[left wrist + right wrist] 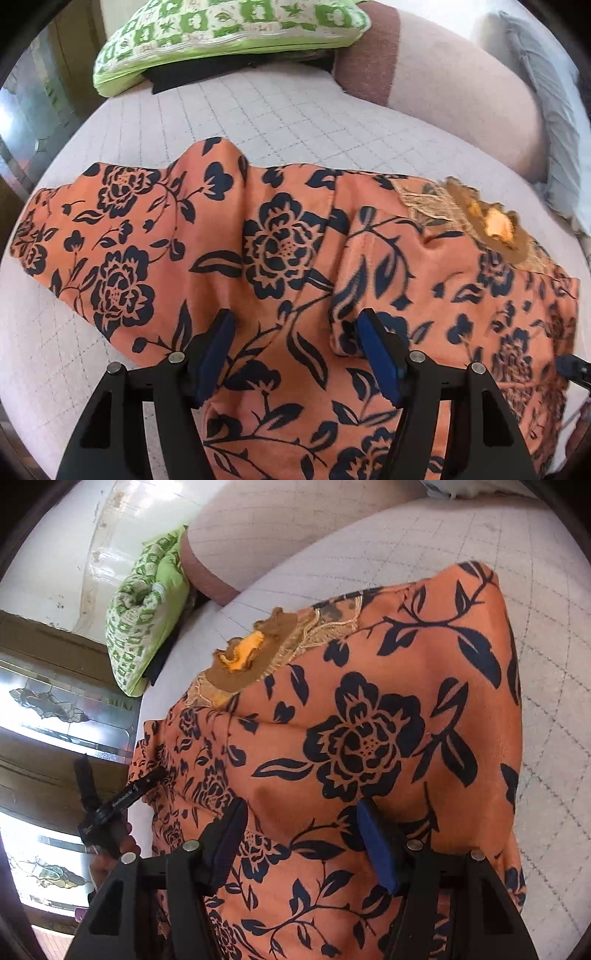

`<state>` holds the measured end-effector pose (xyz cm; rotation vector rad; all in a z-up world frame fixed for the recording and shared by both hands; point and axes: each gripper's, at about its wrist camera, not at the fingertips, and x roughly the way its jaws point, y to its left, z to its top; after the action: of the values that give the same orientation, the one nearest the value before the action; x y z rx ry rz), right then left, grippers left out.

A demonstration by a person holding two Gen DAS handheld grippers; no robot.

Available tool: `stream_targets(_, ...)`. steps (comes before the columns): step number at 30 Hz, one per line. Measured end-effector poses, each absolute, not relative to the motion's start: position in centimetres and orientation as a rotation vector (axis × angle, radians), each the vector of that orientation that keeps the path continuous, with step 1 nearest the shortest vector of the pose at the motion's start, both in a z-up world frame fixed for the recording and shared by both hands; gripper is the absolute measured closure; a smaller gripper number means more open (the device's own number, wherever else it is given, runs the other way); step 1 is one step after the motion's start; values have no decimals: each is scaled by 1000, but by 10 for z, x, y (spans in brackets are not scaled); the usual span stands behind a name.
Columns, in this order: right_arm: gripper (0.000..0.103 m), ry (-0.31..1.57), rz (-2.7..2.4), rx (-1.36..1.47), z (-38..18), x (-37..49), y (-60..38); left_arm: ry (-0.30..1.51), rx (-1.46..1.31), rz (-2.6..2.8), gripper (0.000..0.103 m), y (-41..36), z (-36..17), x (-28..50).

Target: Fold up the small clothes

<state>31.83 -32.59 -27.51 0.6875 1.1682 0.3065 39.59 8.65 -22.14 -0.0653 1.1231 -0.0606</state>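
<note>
An orange garment [280,251] with a dark blue flower print lies spread across a quilted bed [221,122]. Its gold embroidered neckline [480,218] is at the right in the left wrist view. My left gripper [295,332] is open, its blue-padded jaws apart just above the cloth near its front edge. My right gripper [301,819] is open over the same garment [369,738], jaws apart above the cloth. The neckline [255,653] lies to the upper left in the right wrist view. The left gripper [122,797] shows there at the garment's left edge.
A green and white patterned pillow [229,40] lies at the head of the bed, with a pink and brown bolster [443,81] beside it. The pillow [144,609] also shows in the right wrist view, next to a glass-panelled door [66,709].
</note>
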Motion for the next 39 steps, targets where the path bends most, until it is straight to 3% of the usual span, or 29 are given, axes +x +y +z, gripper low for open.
stream_targets(6,38,1186,304,679,-278,321,-325,1157,-223,-107,33,104,-222,395)
stream_targets(14,38,1198,303,709,-279,317,-322,1150,-123,-46,36,89,-229,393)
stream_targets(15,38,1200,301,708,-278,317,-321,1149,-97,-26,39,85,-231,394)
stream_targets(16,38,1200,300,708,-278,316,-321,1139,-82,-15,49,80,-229,393)
stream_targets(19,38,1201,299,704,-279,314,-321,1120,-117,-87,90,71,-224,389)
stream_targets(39,38,1203,277,740,-278,302,-328,1049,5,-43,99,84,-196,335)
